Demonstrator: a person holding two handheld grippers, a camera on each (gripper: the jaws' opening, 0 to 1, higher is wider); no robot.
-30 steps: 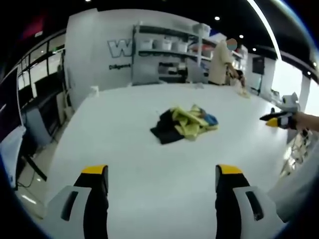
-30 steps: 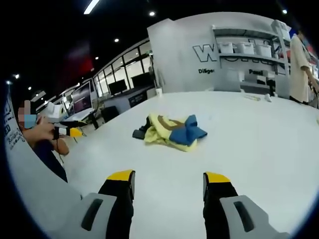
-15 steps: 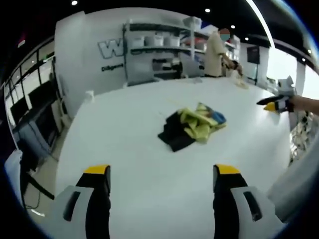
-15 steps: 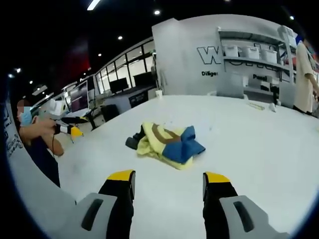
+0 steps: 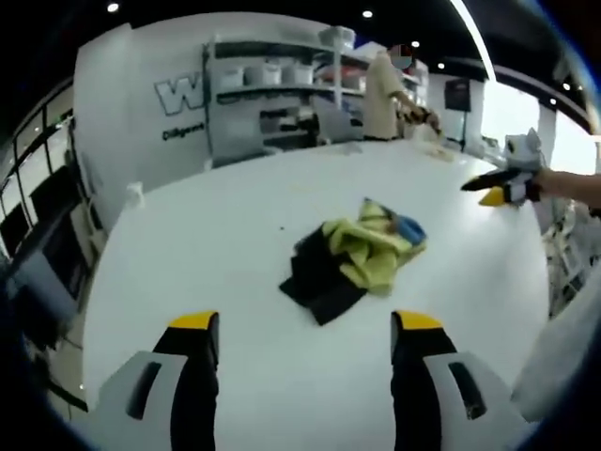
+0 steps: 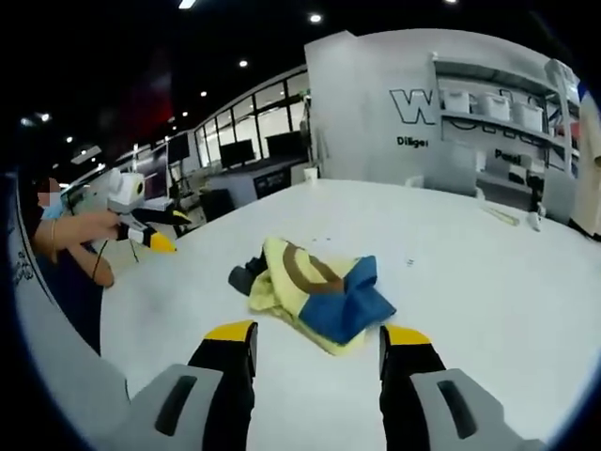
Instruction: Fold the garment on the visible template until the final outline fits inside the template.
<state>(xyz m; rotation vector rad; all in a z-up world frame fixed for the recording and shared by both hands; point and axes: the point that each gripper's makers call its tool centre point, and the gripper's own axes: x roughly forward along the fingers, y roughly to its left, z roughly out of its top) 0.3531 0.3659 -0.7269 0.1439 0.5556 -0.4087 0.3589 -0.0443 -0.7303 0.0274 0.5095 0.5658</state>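
Left gripper view has the crumpled garment (image 5: 352, 256) lying in a heap near the middle of the white table (image 5: 216, 235), its black part toward the camera and its yellow and blue parts behind. No template outline can be made out around it. The left gripper (image 5: 302, 324) hangs above the table short of the heap, jaws apart and holding nothing. Right gripper view shows the garment (image 6: 315, 292) just beyond the right gripper (image 6: 317, 334), whose jaws are likewise spread and empty. Shelves (image 5: 272, 94) with bins line the far wall, and a person (image 5: 382, 94) stands beside them.
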